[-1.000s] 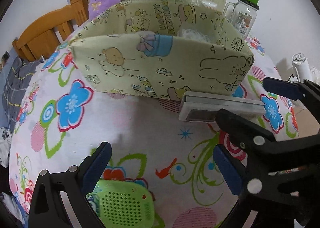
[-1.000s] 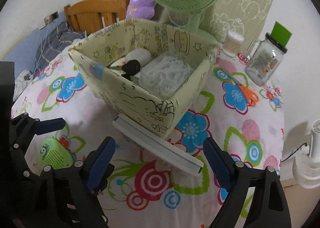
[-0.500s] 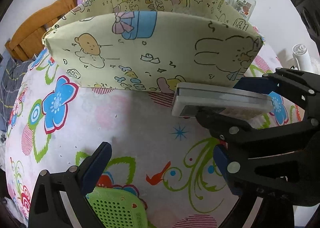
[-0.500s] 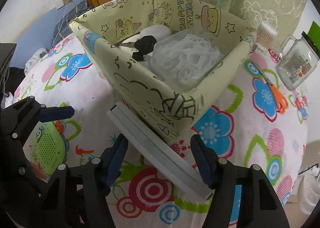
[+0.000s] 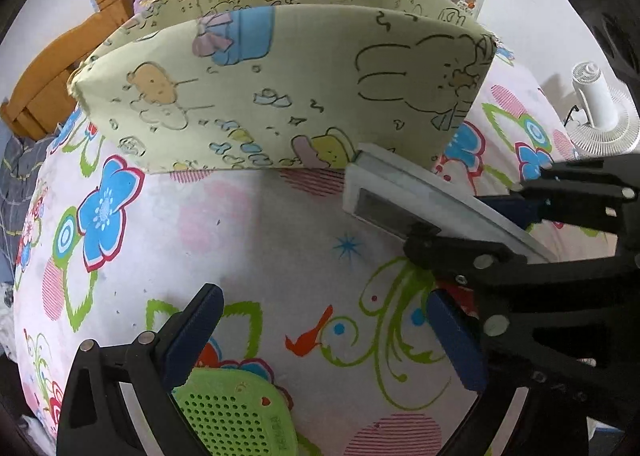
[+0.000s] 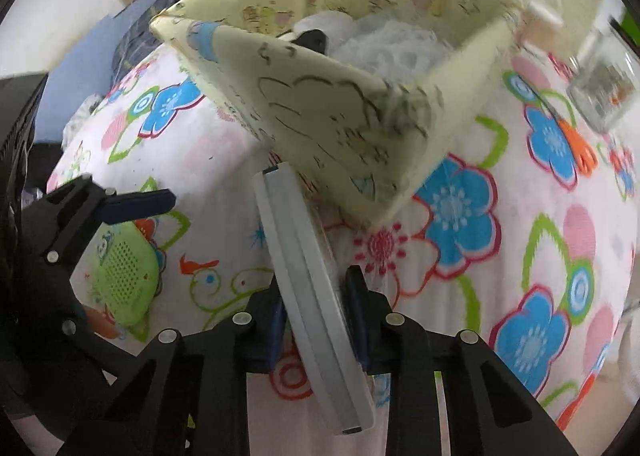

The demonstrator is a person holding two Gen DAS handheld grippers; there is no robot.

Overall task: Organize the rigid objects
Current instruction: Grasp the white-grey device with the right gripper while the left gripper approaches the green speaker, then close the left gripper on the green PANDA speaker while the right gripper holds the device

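Now that your right gripper has just closed its jaws, pinching the flat grey slab lying against the fabric bin, you are at the grasp; lifting it over the soft wall comes next, I judge. Your left gripper hangs spread above the perforated green gadget

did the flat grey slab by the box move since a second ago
Yes. The grey slab, now pinched in the just-closed right claw, has swung one end away from the fabric box it lay along.
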